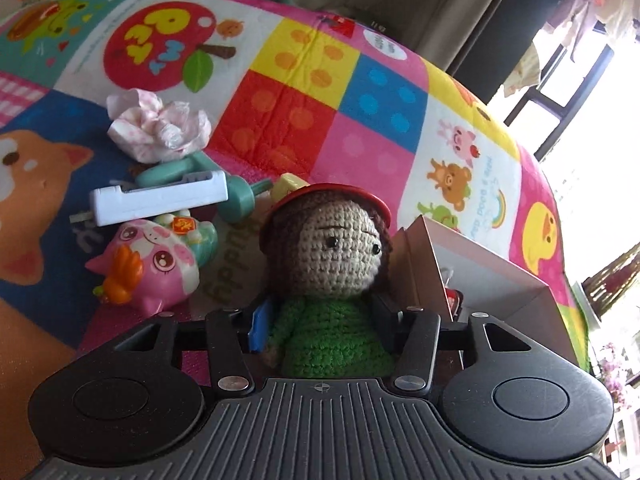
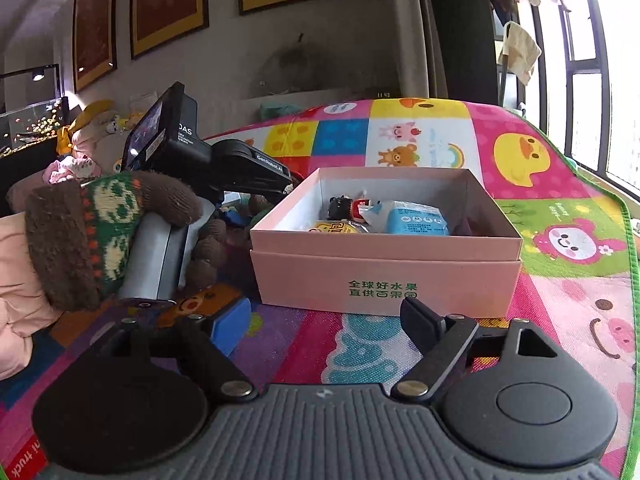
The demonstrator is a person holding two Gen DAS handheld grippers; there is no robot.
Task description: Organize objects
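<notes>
A crocheted doll (image 1: 336,256) with a red hat, brown hair and a green body stands upright between the fingers of my left gripper (image 1: 324,320). The blue pad (image 1: 260,324) and the black finger flank its body, and the body shows no squeeze. An open pink box (image 2: 380,280) sits on the mat; its corner (image 1: 480,276) shows just right of the doll. Inside lie a blue-white pack (image 2: 412,218), a small black and red figure (image 2: 344,206) and a yellow item (image 2: 332,227). My right gripper (image 2: 324,316) stands open and empty in front of the box.
On the colourful play mat (image 1: 340,92), left of the doll, lie a pink pig toy (image 1: 148,264), a white and teal toy syringe (image 1: 160,200) and a crumpled pink wrapper (image 1: 156,128). A gloved hand (image 2: 100,220) holds the left gripper's handle left of the box. Windows line the right side.
</notes>
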